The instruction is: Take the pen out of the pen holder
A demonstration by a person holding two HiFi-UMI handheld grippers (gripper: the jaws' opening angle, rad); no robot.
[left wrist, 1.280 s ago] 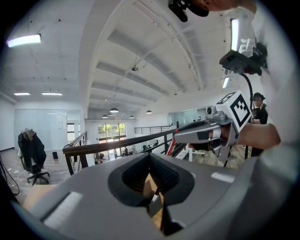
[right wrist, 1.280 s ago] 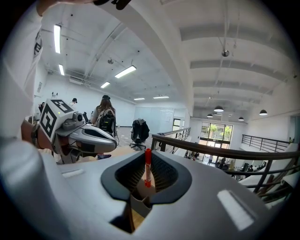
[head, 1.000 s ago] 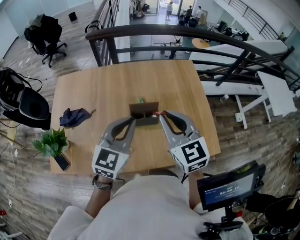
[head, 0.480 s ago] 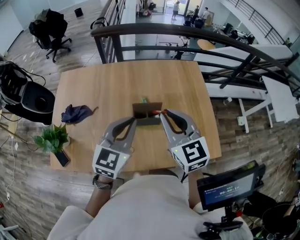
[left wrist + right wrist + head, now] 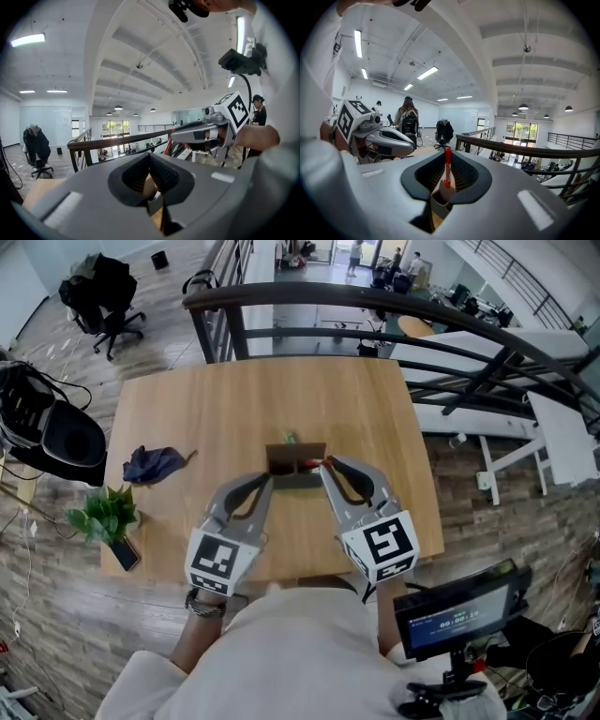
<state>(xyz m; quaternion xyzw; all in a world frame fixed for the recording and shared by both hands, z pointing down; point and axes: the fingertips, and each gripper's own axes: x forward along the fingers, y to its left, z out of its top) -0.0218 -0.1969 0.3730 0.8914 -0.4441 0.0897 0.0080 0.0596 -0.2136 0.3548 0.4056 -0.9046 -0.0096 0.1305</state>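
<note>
A brown pen holder (image 5: 294, 465) stands in the middle of the wooden table (image 5: 206, 409). A green item (image 5: 289, 438) pokes up at its far side. My left gripper (image 5: 268, 482) is shut on the holder's left wall; in the left gripper view the tan wall (image 5: 150, 186) sits pinched between the jaws. My right gripper (image 5: 324, 468) is at the holder's right end, shut on a red pen (image 5: 447, 165) that stands upright between its jaws above the holder (image 5: 439, 202). From the left gripper view, the right gripper (image 5: 174, 135) and the red pen (image 5: 168, 143) appear at the right.
A crumpled dark blue cloth (image 5: 153, 465) lies on the table's left side. A small green plant (image 5: 103, 517) and a phone (image 5: 125, 561) sit at the near left corner. A dark railing (image 5: 394, 310) runs behind the table. Office chairs (image 5: 98, 292) stand on the floor at left.
</note>
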